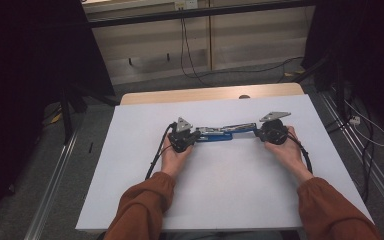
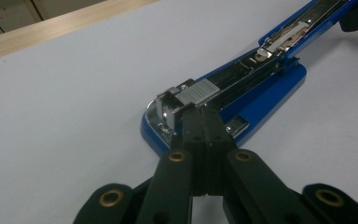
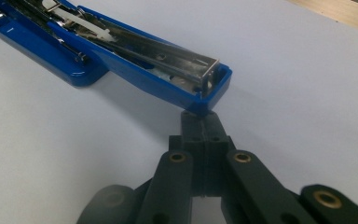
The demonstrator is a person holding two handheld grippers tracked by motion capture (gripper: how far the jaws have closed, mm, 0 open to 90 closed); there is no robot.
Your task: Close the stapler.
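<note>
A blue plastic-and-metal stapler (image 1: 225,133), swung fully open, lies flat on the white table (image 1: 220,190) — the left gripper (image 2: 204,122) and right gripper (image 3: 199,122), jaws clenched together, each press one end

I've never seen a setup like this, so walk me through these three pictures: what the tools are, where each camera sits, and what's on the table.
A person holds two hand-held tools, each with two black jaws. The high view looks down from above: the left gripper and right gripper meet opposite ends of a blue stapler, swung open flat on the white table. The other two pictures come from cameras riding on each tool. Both pairs of jaws are closed, their tips pressed against the stapler's ends rather than clamped around it.
</note>
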